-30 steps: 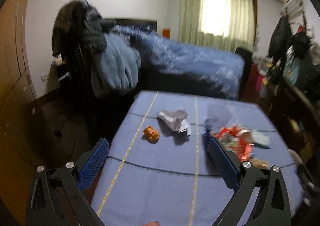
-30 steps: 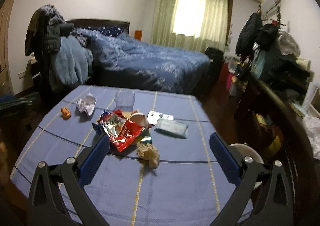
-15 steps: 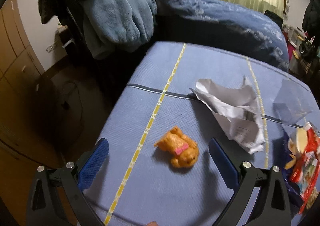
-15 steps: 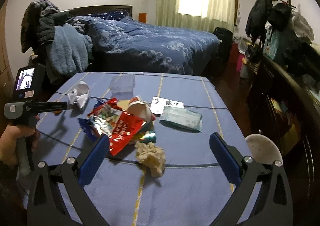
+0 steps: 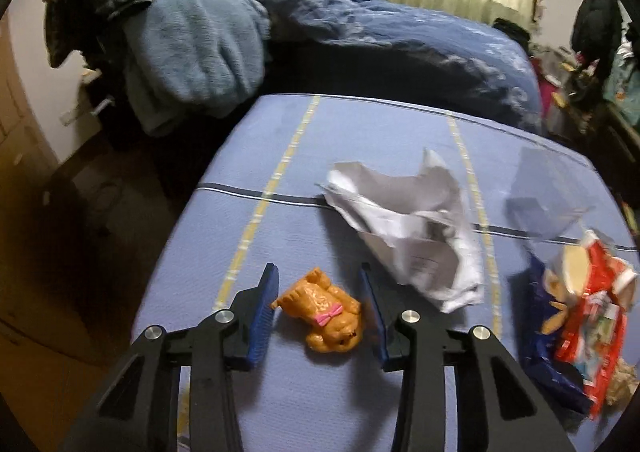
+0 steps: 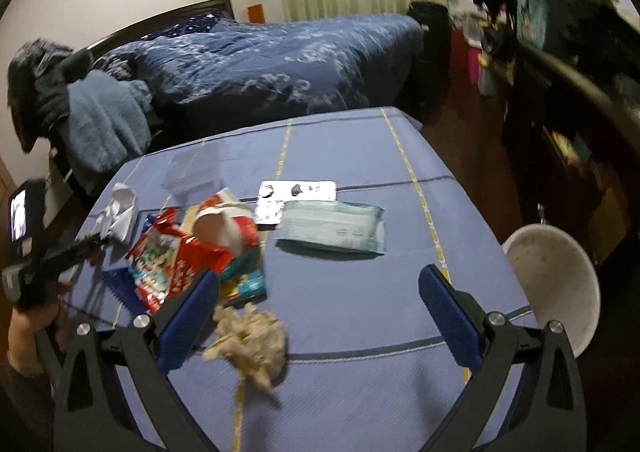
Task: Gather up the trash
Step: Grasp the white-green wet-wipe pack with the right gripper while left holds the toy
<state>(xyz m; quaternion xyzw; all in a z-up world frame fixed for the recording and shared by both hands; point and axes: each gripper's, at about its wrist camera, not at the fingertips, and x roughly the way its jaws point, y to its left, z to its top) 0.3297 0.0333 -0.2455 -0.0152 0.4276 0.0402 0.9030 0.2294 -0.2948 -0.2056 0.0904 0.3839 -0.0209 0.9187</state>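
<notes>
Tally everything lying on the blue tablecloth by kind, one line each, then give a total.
Crumpled white paper: 1
Crumpled beige tissue: 1
Snack wrapper pile, individual wrappers hard to separate: 1
Wet-wipe pack: 1
Silver blister sheet: 1
Clear plastic cup: 1
Orange toy figure: 1
Total: 7

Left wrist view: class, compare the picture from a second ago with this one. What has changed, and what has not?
The left gripper has moved in over the table and narrowed its jaws around the orange toy dog; contact is not clear. The right gripper has come closer to the beige tissue wad, jaws still wide. The crumpled paper and red wrapper lie where they were.
</notes>
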